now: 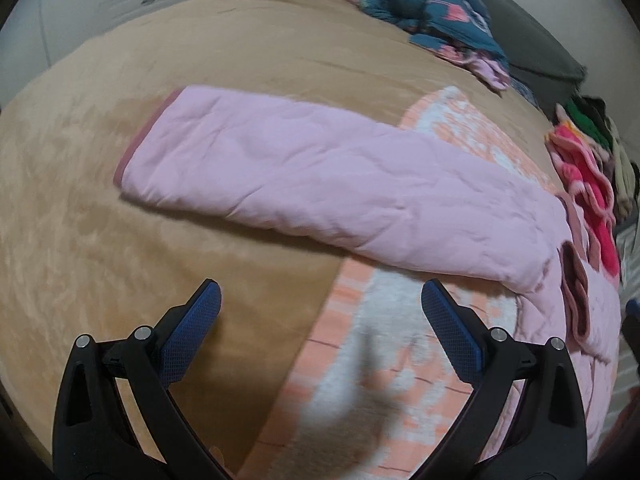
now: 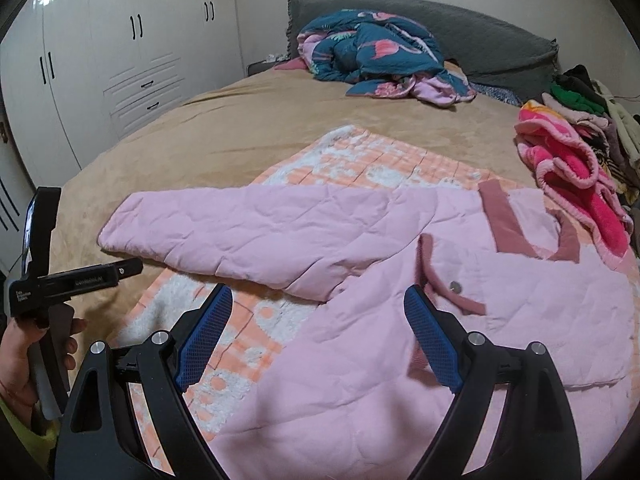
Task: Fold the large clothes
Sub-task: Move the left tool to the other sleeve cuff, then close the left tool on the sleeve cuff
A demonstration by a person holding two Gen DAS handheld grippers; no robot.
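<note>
Lettering on the left gripper [image 2: 36, 276] is unreadable; both grippers' fingers gape empty over the pink jacket [image 2: 360, 280].

Pink jacket on my tan bedspread, seen through both grippers

I see a pale pink quilted jacket [image 2: 360, 340] with dusty-rose trim, lying on an orange-and-white checked blanket [image 2: 360, 160] over a tan bedspread [image 2: 240, 120]. Beyond the jacket sits a teal quilt [image 2: 372, 48] with pink flamingo print against a grey headboard [image 2: 480, 36]; beside the jacket's collar, a hot-pink fleece [image 2: 568, 160]. My grippers are black with blue pads [image 1: 192, 328].
</note>
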